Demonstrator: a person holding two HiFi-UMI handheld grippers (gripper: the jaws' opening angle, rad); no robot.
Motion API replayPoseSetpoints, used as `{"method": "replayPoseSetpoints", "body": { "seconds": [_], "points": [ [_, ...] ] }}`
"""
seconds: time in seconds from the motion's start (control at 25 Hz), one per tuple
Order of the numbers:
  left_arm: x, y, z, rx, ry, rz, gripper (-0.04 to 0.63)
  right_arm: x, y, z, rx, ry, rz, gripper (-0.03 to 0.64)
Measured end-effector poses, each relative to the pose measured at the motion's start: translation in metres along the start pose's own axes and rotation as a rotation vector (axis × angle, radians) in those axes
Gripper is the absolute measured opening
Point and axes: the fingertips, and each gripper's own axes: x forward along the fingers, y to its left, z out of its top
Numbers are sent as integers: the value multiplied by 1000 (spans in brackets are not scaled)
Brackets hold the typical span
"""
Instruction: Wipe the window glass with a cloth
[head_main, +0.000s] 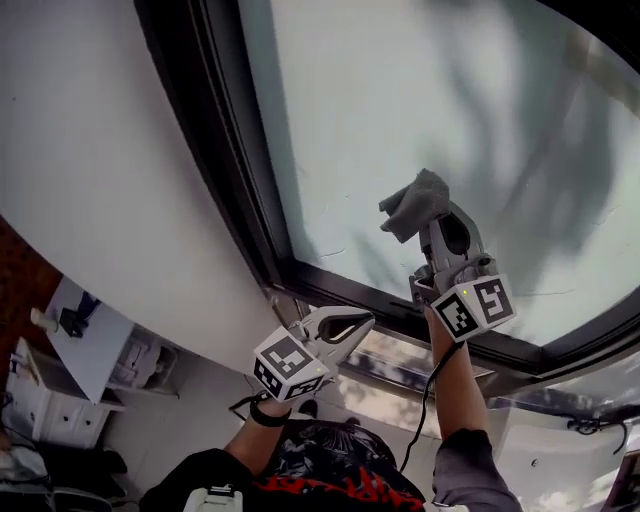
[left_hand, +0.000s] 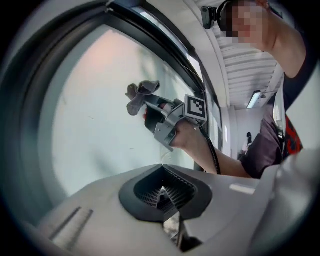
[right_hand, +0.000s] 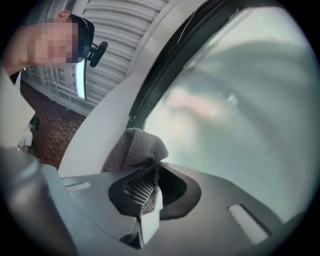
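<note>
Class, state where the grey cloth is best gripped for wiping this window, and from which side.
Grip its bunched folds, as the right gripper does: jaws shut on the cloth from the room side, leaving a soft wad beyond the tips facing the window glass.

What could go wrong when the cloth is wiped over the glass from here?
1. The right gripper pinches only an edge of the cloth; the rest bunches out loose. Drag on the glass might pull it free.
2. The cloth bunches to one side of the jaw tips, so hard plastic may touch and scratch the glass.
3. The left gripper, shut and empty, sits close to the lower frame and could knock it.
</note>
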Motion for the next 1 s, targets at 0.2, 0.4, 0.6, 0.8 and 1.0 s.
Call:
{"method": "replayPoseSetpoints", "body": {
  "seconds": [0.2,0.4,0.6,0.8,1.0],
  "points": [
    [-89,53,2,-28,-54,217,1,90,72,-63,58,79,114,15],
    [-149,80,-2,-61,-98,340,1,149,119,-108,60,150,156,15],
    [-162,96,-9,-83,-105,335,1,172,114,-129,7,187,80,15],
    [-139,99,-9,-77,-97,234,1,145,95,-121,-26,179,38,15],
    [-85,86,-9,-84,-76,114,1,80,43,-85,-42,117,-63,15]
  ]
}}
